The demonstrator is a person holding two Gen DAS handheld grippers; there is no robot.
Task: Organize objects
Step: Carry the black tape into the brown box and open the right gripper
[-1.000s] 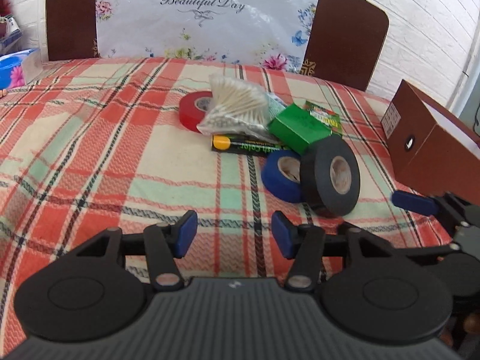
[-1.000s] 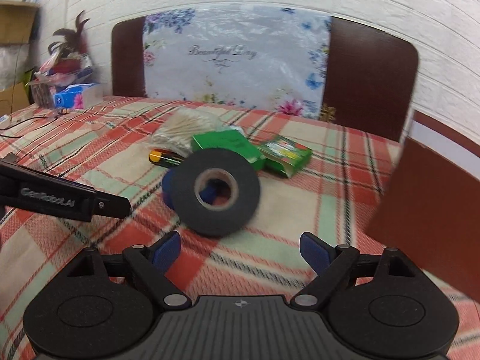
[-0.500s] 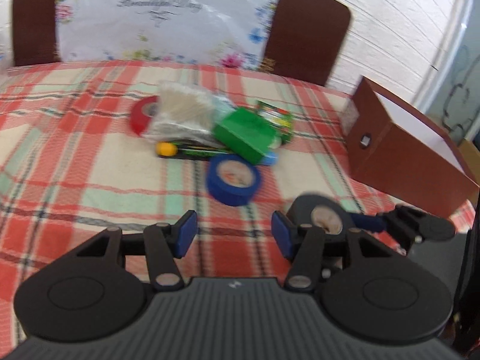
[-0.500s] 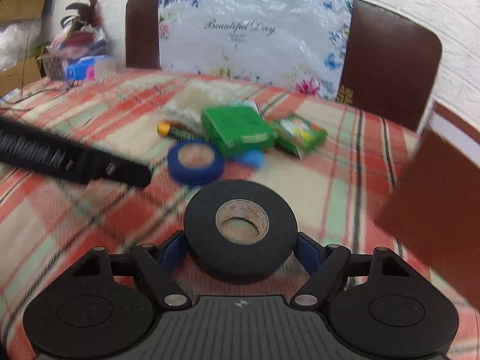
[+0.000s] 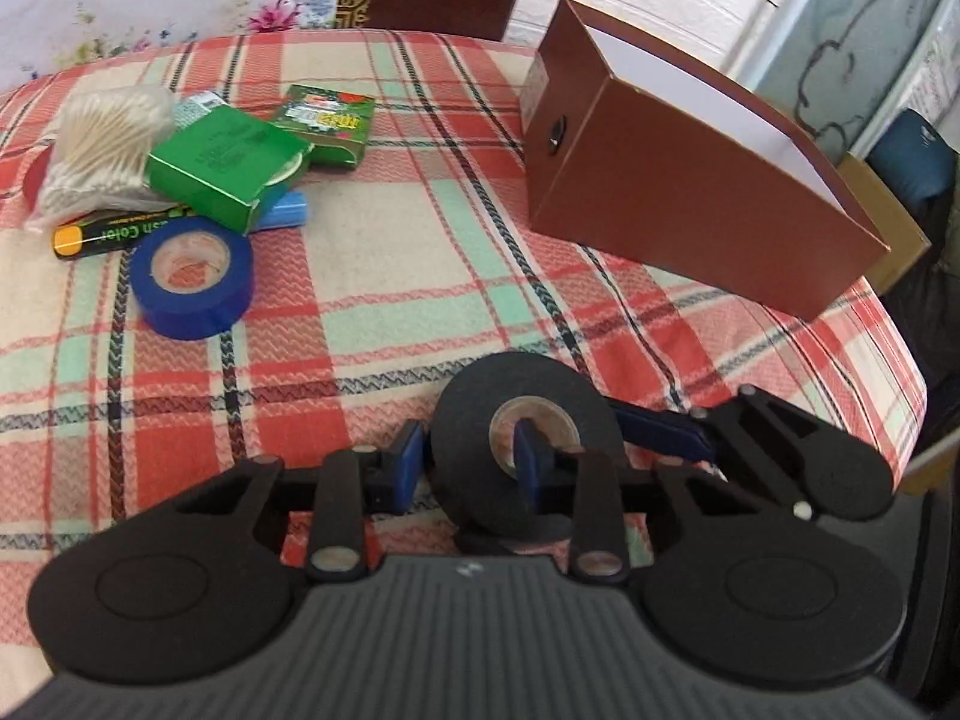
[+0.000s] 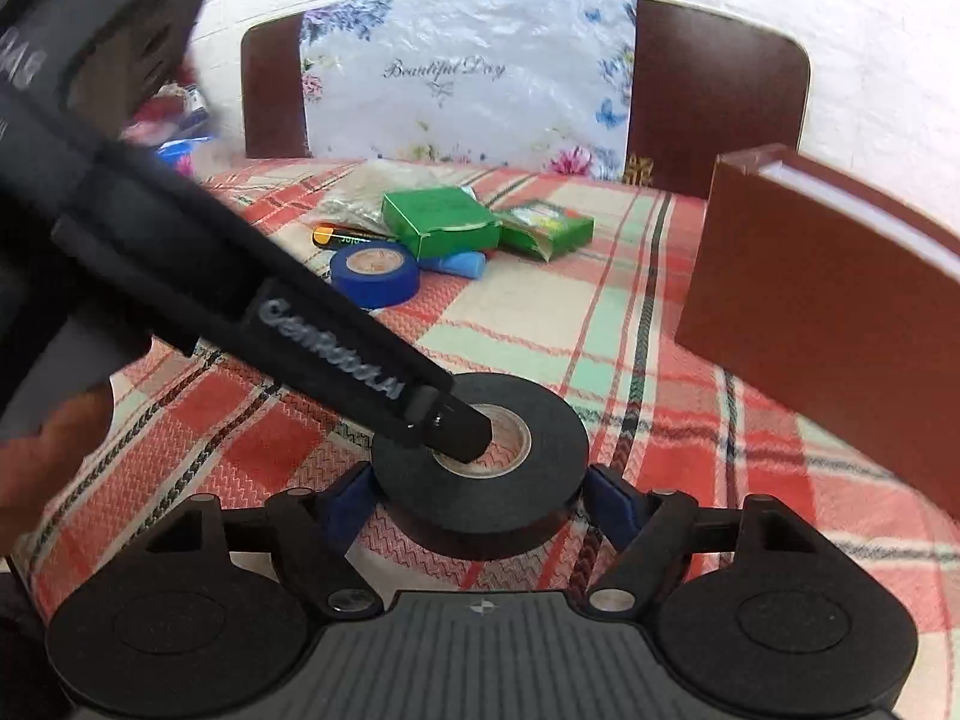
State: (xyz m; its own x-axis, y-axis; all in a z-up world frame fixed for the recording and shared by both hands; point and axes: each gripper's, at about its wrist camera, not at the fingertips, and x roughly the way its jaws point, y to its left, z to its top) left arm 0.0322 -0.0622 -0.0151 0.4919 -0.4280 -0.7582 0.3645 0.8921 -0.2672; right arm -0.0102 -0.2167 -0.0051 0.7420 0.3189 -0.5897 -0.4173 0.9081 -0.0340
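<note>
Right gripper [image 6: 480, 495] clamps the black tape roll [image 6: 480, 468] outside; left gripper [image 5: 471, 462] pinches its wall, 1 finger inside.

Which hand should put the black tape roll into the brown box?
Probably the right gripper: its fingers straddle the black tape roll across its outer sides, and the open brown cardboard box stands on its side of the table. The left gripper only pinches one wall, with a finger through the hole.

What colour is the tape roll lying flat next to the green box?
Blue; the tape roll beside the green box shows best in the left wrist view.
</note>
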